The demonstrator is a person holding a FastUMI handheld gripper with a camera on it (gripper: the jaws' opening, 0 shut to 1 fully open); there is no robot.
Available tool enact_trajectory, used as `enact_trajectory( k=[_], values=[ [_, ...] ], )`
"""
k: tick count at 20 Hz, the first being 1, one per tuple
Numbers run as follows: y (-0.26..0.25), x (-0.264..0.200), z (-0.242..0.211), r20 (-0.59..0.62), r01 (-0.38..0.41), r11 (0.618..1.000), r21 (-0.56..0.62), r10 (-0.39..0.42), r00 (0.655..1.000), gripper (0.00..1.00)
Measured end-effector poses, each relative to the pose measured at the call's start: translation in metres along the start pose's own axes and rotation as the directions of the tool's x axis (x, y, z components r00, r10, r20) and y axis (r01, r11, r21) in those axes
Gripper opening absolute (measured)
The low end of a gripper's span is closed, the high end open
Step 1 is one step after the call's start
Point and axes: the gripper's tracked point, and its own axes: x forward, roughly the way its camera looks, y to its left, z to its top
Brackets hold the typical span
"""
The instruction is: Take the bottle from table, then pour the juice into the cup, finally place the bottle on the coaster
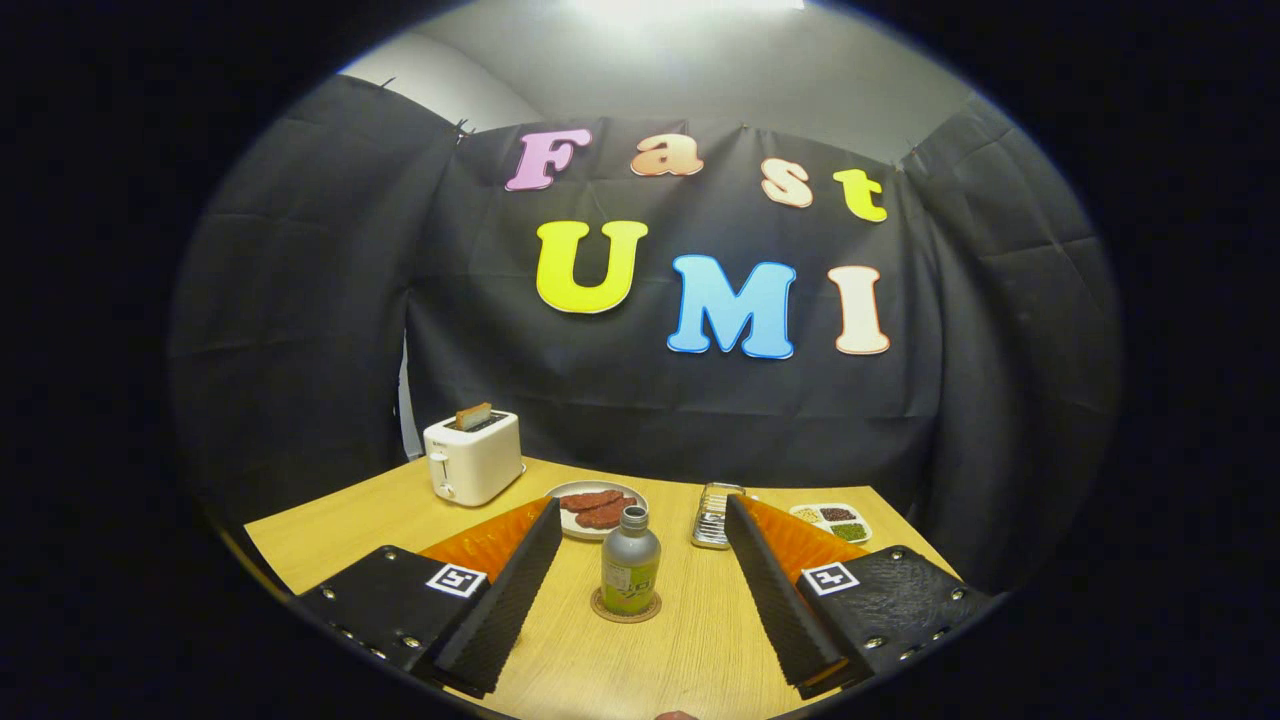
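A small silver bottle [630, 563] with a green label and a grey cap stands upright on a round brown coaster [626, 608] on the wooden table [690, 650]. It sits between my two fingers and a little ahead of them, touching neither. My gripper [640, 525] is open wide, with nothing held. A ribbed clear cup [714, 515] stands just beyond the right finger, behind and to the right of the bottle.
A white toaster [472, 457] with a slice of bread in it stands at the table's back left. Behind the bottle is a plate of dark red meat slices [597, 508]. At the back right lies a small divided dish of grains [832, 521].
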Motion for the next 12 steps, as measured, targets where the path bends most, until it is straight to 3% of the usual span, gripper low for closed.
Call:
enact_trajectory(
  k=[12],
  values=[
    [-0.016,-0.056,0.011,0.098,0.07,0.997,0.029,-0.073,0.993,0.99]
  ],
)
